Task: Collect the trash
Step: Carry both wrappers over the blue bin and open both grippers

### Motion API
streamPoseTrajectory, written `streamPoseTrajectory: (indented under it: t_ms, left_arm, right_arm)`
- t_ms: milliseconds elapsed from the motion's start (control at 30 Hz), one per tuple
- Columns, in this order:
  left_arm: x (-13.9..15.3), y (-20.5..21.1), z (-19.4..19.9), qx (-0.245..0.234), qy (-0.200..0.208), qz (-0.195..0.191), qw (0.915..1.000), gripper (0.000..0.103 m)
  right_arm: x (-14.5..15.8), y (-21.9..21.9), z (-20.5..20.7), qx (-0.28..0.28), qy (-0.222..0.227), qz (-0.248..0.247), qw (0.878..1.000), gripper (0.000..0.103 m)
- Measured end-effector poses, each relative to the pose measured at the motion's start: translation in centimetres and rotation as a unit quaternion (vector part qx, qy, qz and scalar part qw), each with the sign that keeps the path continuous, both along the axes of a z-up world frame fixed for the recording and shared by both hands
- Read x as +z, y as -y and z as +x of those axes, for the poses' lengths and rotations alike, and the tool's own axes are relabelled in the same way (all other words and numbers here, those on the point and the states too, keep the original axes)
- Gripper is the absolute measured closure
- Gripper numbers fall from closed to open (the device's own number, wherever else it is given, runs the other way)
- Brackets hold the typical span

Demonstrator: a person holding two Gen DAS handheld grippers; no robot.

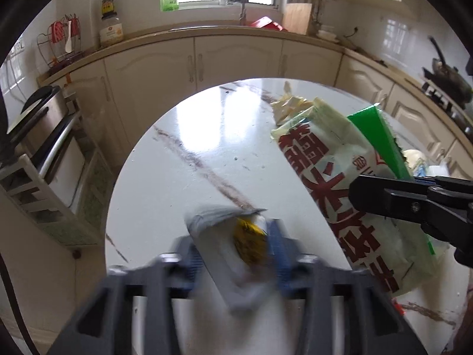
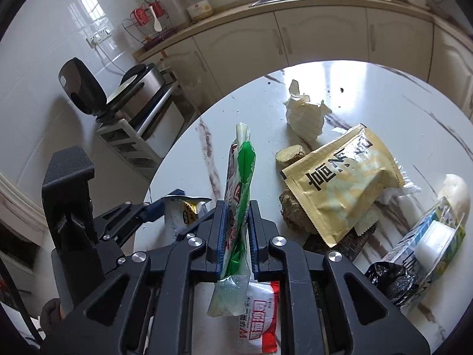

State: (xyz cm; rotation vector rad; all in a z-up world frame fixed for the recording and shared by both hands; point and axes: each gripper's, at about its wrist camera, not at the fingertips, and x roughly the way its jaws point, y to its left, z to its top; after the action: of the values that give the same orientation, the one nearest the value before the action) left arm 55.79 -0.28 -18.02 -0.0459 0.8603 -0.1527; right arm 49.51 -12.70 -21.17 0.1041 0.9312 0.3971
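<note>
right tongs [image 2: 235,236]: clamped on a flat green-and-white wrapper [image 2: 239,183] held edge-on above the worktop [image 2: 369,88]
left tongs [image 1: 233,254]: closed on a small silver packet [image 1: 224,236] with a yellow patch
worktop trash: crumpled paper [image 2: 304,115], tan pouch [image 2: 343,183], brown lumps [image 2: 292,210], black wrapper [image 2: 390,281]
beneath right tongs: red-and-white packet [image 2: 261,316] lying flat

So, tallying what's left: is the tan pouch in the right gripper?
No, the tan pouch lies on the table while the right gripper clamps a green-and-white bag.
</note>
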Motion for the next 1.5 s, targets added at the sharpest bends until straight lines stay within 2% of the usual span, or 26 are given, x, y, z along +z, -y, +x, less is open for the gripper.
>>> streamPoseTrajectory:
  t_ms: [33, 233, 500, 700, 867, 933, 1067, 1233, 1367, 1500]
  left_arm:
    - [-0.1, -0.8, -0.2, -0.006, -0.001, -0.025, 0.9997, 0.09]
    - [-0.2, -3.6, -1.7, -0.018, 0.001, -0.083, 0.9964, 0.093]
    - [1.4, -7.0, -4.9, -0.028, 0.032, -0.108, 0.9932, 0.094]
    - [2.0, -10.5, -9.8, -0.021, 0.051, -0.123, 0.9908, 0.094]
    - [2.3, -16.9, -15.2, 0.016, 0.06, -0.135, 0.9889, 0.094]
    - [1.9, -19.8, -17.1, 0.036, 0.057, -0.128, 0.9894, 0.094]
    - [0.0, -26.2, -19.6, 0.09, 0.028, -0.127, 0.9874, 0.093]
    - [-4.2, -32.7, -22.5, 0.135, -0.016, -0.132, 0.9819, 0.093]
    - [-8.2, -36.5, -23.7, 0.174, -0.062, -0.155, 0.9705, 0.093]
    - [-11.2, -37.7, -22.6, 0.183, -0.097, -0.167, 0.964, 0.093]
  right_arm:
    - [0.1, 0.1, -0.1, 0.0, 0.003, 0.003, 1.0, 0.089]
    - [0.2, 0.1, -0.3, 0.002, 0.001, 0.021, 1.0, 0.089]
    - [1.4, -1.1, -1.4, 0.007, 0.015, 0.014, 1.0, 0.089]
    - [2.8, -3.5, -2.6, 0.021, 0.027, 0.017, 0.999, 0.089]
    - [3.4, -8.7, -3.6, 0.066, 0.029, 0.016, 0.997, 0.089]
    - [3.1, -11.1, -3.8, 0.087, 0.025, 0.023, 0.996, 0.089]
    - [1.4, -17.2, -4.3, 0.126, 0.012, 0.029, 0.991, 0.089]
    - [-2.9, -24.4, -4.4, 0.165, -0.019, 0.021, 0.986, 0.089]
    - [-7.2, -28.9, -4.1, 0.185, -0.05, 0.005, 0.981, 0.089]
    - [-11.6, -31.5, -3.1, 0.18, -0.071, -0.029, 0.981, 0.089]
